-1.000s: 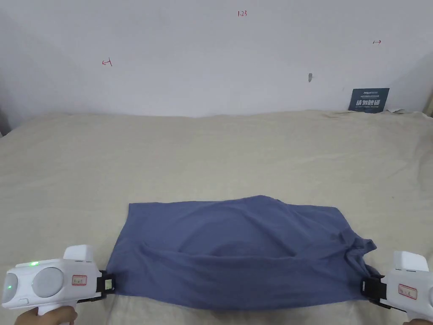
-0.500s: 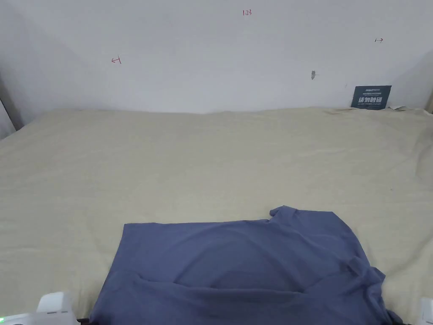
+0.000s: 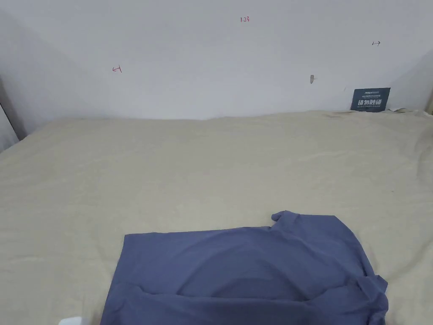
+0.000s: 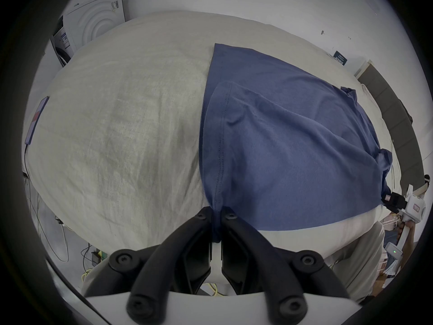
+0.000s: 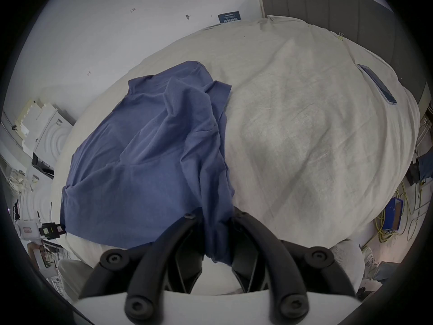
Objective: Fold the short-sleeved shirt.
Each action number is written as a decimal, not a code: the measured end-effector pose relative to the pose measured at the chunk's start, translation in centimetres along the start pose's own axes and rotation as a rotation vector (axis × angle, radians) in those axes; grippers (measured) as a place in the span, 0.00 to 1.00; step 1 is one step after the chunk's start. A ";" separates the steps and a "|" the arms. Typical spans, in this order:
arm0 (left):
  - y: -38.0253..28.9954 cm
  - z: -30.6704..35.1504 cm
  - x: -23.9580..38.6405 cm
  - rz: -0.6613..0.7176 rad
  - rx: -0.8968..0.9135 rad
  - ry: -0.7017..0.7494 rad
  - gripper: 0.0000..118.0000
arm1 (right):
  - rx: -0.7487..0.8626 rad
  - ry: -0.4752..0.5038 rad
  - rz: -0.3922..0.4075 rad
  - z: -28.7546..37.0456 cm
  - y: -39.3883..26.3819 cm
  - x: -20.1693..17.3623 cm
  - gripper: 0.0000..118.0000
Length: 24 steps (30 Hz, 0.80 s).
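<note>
Both pinching blue shirt (image 3: pixel 245 271) on bed (image 3: pixel 211 169): left hand-held gripper (image 4: pixel 216 215) clamping hem corner, right hand-held gripper (image 5: pixel 214 220) gripping bunched sleeve end.

My left gripper (image 4: pixel 216 215) pinches the blue shirt's (image 4: pixel 293 142) hem corner on the beige bed (image 4: pixel 117 130); right gripper (image 4: pixel 389 201) holds the far corner.

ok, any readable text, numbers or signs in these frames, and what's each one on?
"1.23": red handwritten mark on the wall, small, so a likely reading.
Red arrow marks on the wall: no letters.
Dark sign against the wall: white print too blurred to read.
Washing machine stickers: too small.
</note>
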<state>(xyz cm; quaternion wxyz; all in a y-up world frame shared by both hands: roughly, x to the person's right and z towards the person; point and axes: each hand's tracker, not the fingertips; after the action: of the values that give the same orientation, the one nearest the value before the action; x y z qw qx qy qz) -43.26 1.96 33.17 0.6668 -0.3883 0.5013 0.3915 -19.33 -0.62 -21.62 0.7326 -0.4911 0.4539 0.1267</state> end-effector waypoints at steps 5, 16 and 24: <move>0.3 0.8 0.6 -0.042 0.022 0.037 0.59 | 0.030 -0.022 0.033 1.9 1.1 -0.8 0.47; 4.3 10.2 4.7 -0.108 0.370 0.043 0.94 | 0.386 0.056 0.124 11.3 7.3 -5.3 0.85; 8.7 14.6 7.1 -0.139 0.659 0.000 0.94 | 0.667 0.031 0.233 16.2 10.9 -9.9 0.95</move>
<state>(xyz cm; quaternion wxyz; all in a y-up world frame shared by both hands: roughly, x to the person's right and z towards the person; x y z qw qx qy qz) -44.50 19.61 28.04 0.7818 -0.1849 0.5731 0.1619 -22.95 20.77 -18.65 0.8265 -0.1715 0.5341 0.0466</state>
